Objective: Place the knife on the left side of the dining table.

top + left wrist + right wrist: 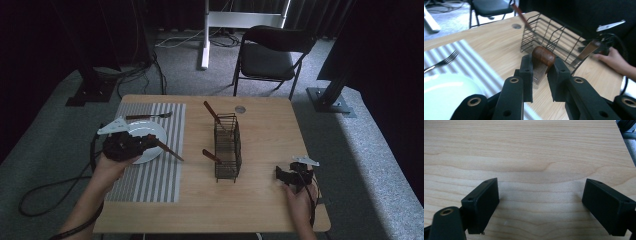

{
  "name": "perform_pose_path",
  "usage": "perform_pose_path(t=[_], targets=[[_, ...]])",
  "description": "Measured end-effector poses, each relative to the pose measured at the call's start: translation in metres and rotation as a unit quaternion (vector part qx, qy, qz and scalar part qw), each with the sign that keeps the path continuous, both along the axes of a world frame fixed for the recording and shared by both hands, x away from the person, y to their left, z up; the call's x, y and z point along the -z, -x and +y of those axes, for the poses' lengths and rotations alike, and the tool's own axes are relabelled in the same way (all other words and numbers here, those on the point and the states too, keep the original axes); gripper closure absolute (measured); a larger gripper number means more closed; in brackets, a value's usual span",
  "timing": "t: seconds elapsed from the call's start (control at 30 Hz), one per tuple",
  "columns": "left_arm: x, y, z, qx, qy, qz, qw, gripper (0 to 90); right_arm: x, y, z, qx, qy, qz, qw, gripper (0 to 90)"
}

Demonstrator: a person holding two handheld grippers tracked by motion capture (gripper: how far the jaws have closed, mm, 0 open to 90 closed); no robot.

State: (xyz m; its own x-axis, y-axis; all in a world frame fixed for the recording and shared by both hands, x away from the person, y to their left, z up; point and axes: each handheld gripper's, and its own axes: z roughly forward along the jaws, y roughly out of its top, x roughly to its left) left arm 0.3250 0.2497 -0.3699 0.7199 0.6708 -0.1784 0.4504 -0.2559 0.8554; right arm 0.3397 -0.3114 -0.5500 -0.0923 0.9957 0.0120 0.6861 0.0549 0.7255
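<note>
Left claw clamped on the wooden handle of a knife, held above the white plate at about 9 o'clock on the worktop, tip slanting toward the wire basket at centre. Probably light, stiff and a little slick at the rounded handle, so best gripped mid-handle, away from the blade. Seen from the left claw's own camera: the handle end pinched between the pads, basket beyond; from the right one: right claw spread wide, empty, over bare wood at 4 o'clock.
</note>
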Motion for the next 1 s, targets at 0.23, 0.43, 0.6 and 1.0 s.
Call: perform_pose_path(t=[0.23, 0.43, 0.6, 1.0], targets=[[0.022, 0.01, 0.026, -0.023, 0.007, 0.028, 0.9993, 75.4, 0.0, 0.0, 0.0, 0.0, 0.0, 0.0, 1.0, 13.4], [0.034, 0.015, 0.039, -0.031, 0.012, 0.042, 0.9986, 75.3, 0.0, 0.0, 0.0, 0.0, 0.0, 0.0, 1.0, 13.4], [0.046, 0.017, 0.047, -0.038, 0.02, 0.053, 0.9977, 75.3, 0.0, 0.0, 0.0, 0.0, 0.0, 0.0, 1.0, 13.3], [0.058, 0.019, 0.068, -0.064, 0.051, 0.092, 0.9924, 74.9, 0.0, 0.0, 0.0, 0.0, 0.0, 0.0, 1.0, 13.4]])
